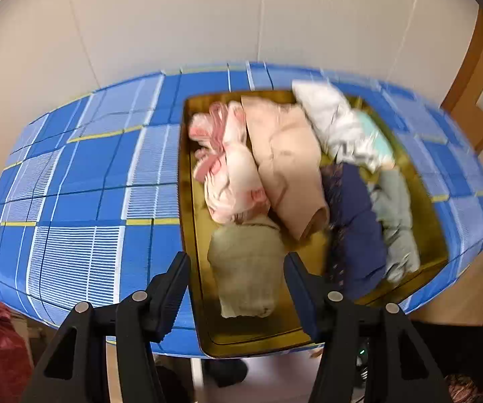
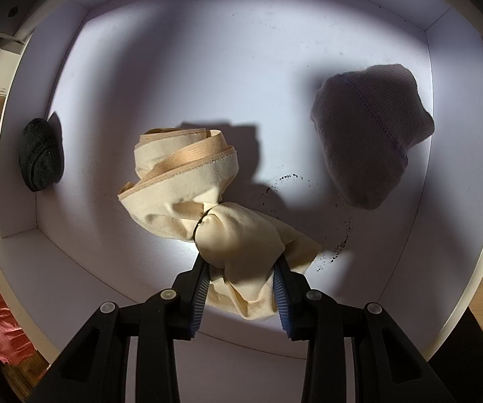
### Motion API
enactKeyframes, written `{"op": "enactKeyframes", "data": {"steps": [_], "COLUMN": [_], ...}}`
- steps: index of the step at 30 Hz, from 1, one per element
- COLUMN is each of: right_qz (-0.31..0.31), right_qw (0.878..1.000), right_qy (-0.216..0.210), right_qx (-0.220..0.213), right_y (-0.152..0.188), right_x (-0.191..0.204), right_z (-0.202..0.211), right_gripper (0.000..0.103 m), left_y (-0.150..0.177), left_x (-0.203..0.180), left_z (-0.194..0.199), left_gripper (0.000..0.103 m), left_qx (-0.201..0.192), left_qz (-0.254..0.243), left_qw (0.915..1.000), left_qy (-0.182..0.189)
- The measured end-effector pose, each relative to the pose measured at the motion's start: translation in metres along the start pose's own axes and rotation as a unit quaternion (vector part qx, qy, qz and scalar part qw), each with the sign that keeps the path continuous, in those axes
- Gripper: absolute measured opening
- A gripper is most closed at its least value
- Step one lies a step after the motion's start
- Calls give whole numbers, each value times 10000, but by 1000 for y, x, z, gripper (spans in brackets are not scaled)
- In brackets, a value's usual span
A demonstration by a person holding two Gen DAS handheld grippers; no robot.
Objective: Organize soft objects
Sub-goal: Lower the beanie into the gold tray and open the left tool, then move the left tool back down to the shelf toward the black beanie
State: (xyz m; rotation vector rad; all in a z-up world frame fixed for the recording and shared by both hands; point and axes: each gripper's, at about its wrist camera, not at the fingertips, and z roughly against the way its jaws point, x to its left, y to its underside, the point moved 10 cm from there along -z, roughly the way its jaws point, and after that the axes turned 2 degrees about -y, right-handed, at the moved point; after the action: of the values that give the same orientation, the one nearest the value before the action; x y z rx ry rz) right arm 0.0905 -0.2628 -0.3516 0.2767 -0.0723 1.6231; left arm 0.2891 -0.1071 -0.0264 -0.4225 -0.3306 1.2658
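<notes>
Right wrist view showed the right gripper [image 2: 241,272] clamped on a cream garment [image 2: 207,208], its pads pinching the bunched lower end while the banded upper end rested on the floor of a white drawer [image 2: 207,50]. Measured from that garment, a grey knitted piece [image 2: 372,137] lay well apart toward the drawer's right wall, and a dark rolled sock [image 2: 41,154] sat against the left wall. Dark specks dotted the floor just right of the garment.

Left wrist view showed the left gripper [image 1: 238,288] with its jaws apart and nothing between them, hovering over an olive cloth [image 1: 248,268] at the near end of a gold tray [image 1: 191,235] on a blue plaid tablecloth [image 1: 73,184]. Beyond that cloth lay pink, peach, navy and pale grey pieces, crowded and overlapping.

My judgement: releasing from this height could let the cream garment unroll and sprawl across the floor. At the tray, a careless close could snag the neighbouring pink piece, or a fingertip could strike the tray rim.

Open floor remained between the cream garment and both walls. The tray's near-left corner left little slack beside the olive cloth.
</notes>
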Motion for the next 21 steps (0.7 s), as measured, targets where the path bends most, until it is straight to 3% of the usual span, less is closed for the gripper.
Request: {"op": "enactKeyframes", "data": {"steps": [8, 14, 21], "right_qz": [13, 7, 11], "right_qw": [10000, 10000, 10000], "right_qy": [23, 23, 29], "right_qx": [-6, -10, -15], "right_y": [-1, -1, -1], "right_x": [-1, -1, -1], "right_z": [-1, -1, 0], "right_gripper": [37, 37, 37], "left_y": [15, 38, 80], "left_x": [-6, -23, -44], "left_z": [33, 55, 54], "left_gripper": [58, 58, 58], "left_qx": [-647, -1036, -1002], "left_qz": [201, 13, -182], "left_qw": [9961, 9901, 9890], "left_qy": [573, 952, 1071]}}
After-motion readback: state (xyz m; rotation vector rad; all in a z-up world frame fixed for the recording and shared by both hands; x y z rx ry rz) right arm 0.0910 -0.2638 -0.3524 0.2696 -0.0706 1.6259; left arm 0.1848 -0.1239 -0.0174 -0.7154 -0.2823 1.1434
